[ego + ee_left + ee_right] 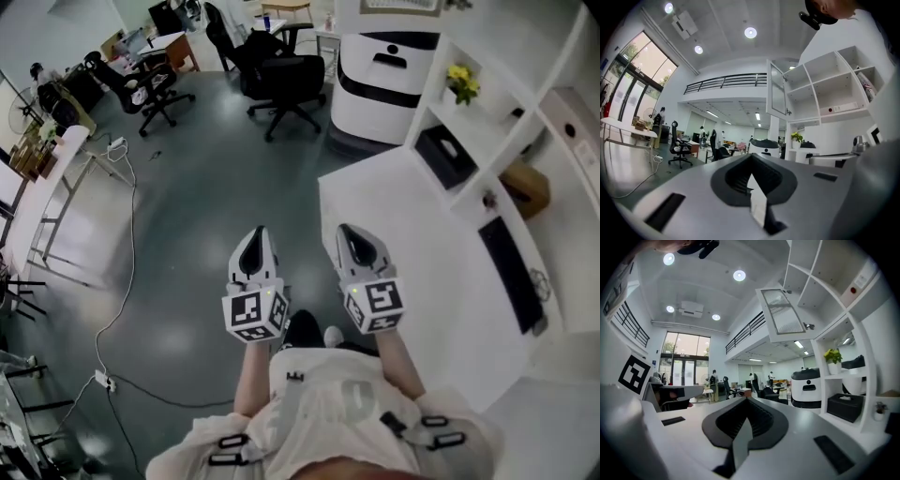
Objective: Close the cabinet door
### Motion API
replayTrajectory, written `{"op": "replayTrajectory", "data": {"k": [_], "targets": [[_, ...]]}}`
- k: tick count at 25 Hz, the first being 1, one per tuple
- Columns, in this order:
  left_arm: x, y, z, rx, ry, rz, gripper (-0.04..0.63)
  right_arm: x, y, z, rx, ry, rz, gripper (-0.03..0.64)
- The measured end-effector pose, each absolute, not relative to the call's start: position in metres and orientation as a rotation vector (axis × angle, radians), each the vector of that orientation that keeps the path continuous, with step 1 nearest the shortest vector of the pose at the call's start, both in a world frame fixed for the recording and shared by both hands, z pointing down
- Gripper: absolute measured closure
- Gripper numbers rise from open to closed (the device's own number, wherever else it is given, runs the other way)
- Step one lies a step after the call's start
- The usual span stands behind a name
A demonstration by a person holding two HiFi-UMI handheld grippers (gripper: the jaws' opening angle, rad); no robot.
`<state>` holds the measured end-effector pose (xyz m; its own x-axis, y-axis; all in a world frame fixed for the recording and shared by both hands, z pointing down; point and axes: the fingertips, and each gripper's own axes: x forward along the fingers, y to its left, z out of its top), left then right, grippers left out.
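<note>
Cabinet door (783,315) juts open, well above left gripper (256,234) and right gripper (349,234).

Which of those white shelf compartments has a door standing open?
The upper one above the yellow-flowered plant: its glass-paned door is swung outward. The other compartments in view show no door.

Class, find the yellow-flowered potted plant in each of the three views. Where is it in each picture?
Head view: potted plant, upper right, in a shelf compartment.
Left gripper view: potted plant, right of centre, just below mid-height.
Right gripper view: potted plant, right of centre, mid-height.
Shared landmark: the white-and-black machine, left of it in every view.
</note>
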<state>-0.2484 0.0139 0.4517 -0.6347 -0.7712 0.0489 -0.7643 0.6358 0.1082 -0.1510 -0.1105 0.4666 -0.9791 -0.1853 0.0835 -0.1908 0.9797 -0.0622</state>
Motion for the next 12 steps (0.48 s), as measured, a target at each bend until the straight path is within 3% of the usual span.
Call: {"op": "replayTrajectory", "data": {"k": [12], "targets": [[-0.226, -0.143, 0.430, 1.869, -2.406, -0.199, 0.591, -0.082, -0.213, 0.451, 0.992, -2.917, 0.093, 0.612]]}}
